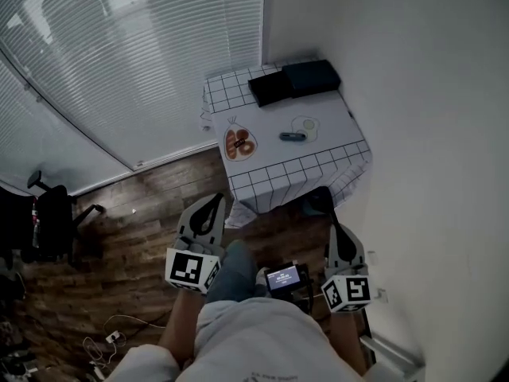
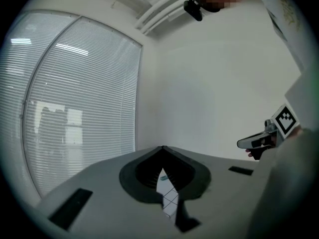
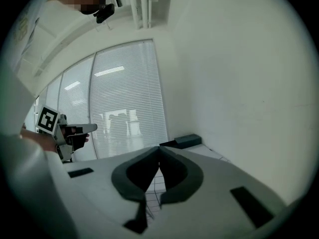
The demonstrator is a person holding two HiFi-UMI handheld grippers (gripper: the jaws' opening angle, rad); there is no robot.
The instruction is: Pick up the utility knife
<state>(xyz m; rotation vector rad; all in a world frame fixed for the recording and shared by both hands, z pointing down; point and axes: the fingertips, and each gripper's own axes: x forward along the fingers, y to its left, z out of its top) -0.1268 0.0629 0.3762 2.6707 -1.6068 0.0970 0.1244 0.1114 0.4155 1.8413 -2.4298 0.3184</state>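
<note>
At the far end of the room, against the white wall (image 1: 421, 94), stands a small table (image 1: 274, 177) under a checked cloth. The knife (image 1: 293, 136) lies on the cloth right of the middle, well apart from both grippers. Just behind it is a pale round patch (image 1: 305, 124), too small to make out. To its left is a plate (image 1: 239, 143) with brown pieces on it, and two dark boxes (image 1: 296, 80) sit side by side at the table's far edge.

The left hand-held gripper (image 2: 162, 149) is held level over the wood floor (image 1: 143, 213), short of the table; its jaws are together with nothing between them. The right hand-held gripper (image 3: 159, 148) is beside it, tipped slightly down and close to the wall. Its jaws also meet at the tips, empty. Both point toward the table, whose checked cloth shows through the gap below each pair of jaws.

White blinds (image 1: 119, 54) cover the windows on the left. A dark chair (image 1: 52, 221) stands at the left edge, and cables (image 1: 111, 341) lie on the floor near the person's feet.
</note>
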